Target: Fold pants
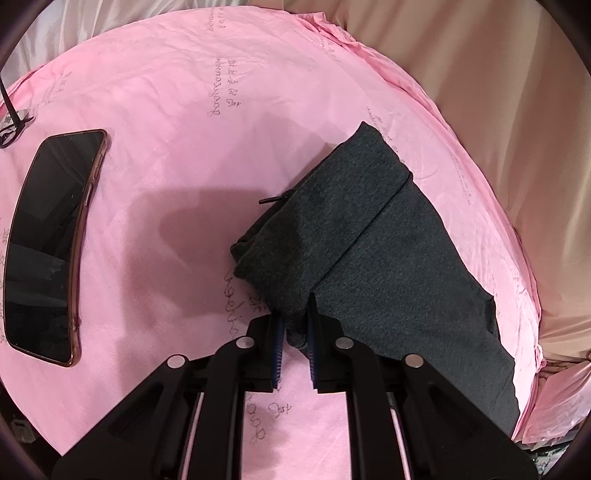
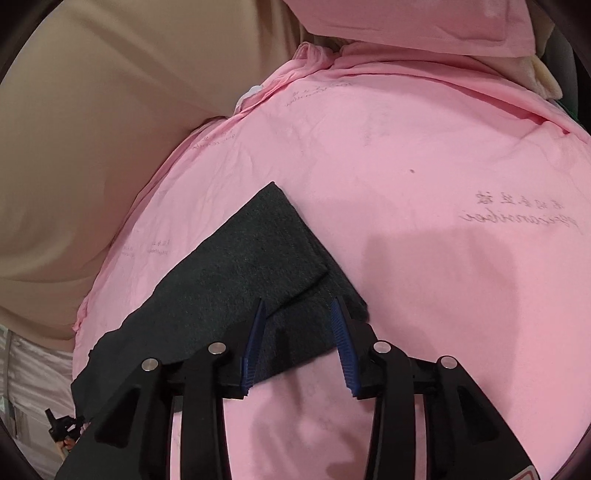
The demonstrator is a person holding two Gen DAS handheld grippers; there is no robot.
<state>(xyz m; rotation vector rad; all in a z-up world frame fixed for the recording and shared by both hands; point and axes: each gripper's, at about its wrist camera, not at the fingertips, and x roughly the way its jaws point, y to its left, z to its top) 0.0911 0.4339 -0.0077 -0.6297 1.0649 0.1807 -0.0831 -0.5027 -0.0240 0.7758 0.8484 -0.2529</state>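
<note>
Dark grey pants (image 1: pixel 373 236) lie folded in layers on the pink cloth-covered table (image 1: pixel 166 122), toward its right edge. A black drawstring tip (image 1: pixel 271 199) pokes out at the folded end. My left gripper (image 1: pixel 295 314) is shut on the near edge of the pants, its blue-padded fingers pinching the fabric. In the right wrist view the pants (image 2: pixel 236 266) run from the lower left to a folded corner in the middle. My right gripper (image 2: pixel 299 306) is open, with its fingertips over the near folded edge.
A phone in a brown case (image 1: pixel 48 240) lies face up on the left of the table. Glasses (image 1: pixel 11 125) lie beyond it. Beige fabric (image 1: pixel 498 110) hangs past the table's right edge. A pink pillow (image 2: pixel 406 26) lies at the far end.
</note>
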